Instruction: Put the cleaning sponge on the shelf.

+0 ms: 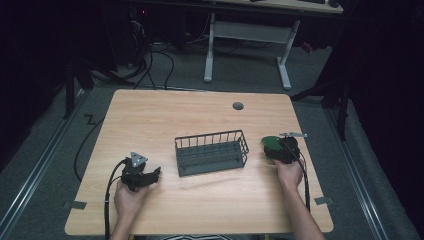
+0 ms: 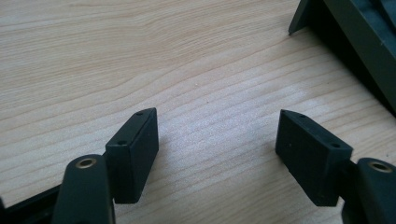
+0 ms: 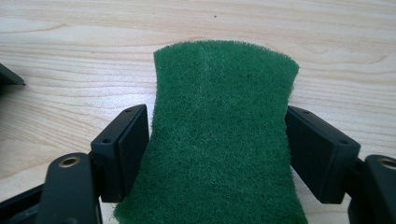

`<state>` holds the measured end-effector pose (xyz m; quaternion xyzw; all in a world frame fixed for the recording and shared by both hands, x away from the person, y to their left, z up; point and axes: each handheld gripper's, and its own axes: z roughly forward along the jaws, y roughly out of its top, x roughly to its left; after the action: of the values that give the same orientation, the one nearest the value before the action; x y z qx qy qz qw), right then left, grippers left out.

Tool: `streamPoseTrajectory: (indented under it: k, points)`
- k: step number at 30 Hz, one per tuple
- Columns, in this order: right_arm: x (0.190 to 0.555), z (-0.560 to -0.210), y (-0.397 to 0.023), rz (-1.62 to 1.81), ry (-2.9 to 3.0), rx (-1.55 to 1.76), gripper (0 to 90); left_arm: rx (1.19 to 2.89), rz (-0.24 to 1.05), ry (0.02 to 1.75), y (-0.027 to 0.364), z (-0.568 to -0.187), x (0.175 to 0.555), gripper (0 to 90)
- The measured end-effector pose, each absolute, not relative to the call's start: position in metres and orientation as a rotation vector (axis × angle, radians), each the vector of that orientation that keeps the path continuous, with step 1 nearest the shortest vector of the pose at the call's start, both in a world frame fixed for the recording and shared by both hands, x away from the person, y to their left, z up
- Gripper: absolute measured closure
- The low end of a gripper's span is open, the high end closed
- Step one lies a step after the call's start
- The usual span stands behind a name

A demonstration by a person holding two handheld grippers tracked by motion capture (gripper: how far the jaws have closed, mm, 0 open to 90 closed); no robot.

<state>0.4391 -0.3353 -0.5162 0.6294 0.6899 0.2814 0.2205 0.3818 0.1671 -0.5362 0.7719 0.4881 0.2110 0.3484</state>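
My right tool [image 3: 217, 135] grips a green scouring pad [image 3: 219, 140] just right of the wire basket [image 1: 212, 152] on the tabletop [image 1: 150, 120]; my left tool [image 2: 217, 140] gapes wide, empty.

Two forearms come in from the near edge of the desk [image 1: 200, 115], each hand gripping a hand-held gripper. The left hand [image 1: 127, 199] holds the left hand-held gripper [image 1: 150, 176] low over the wood, pointing to the person's right, its two black jaws spread wide with bare desk between them. The right hand [image 1: 288, 172] holds the right hand-held gripper [image 1: 272, 147] pointing forward and leftward, its jaws pressed against the two sides of a green scouring pad [image 3: 219, 140]
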Motion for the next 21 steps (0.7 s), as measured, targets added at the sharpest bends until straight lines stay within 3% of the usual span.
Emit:
streamPoseTrajectory:
  k: [21]
  points:
    - [0.427,-0.490,-0.335,0.844,1.913,1.703,30.4,2.001,0.542,1.262,0.167,-0.536,0.382,29.6]
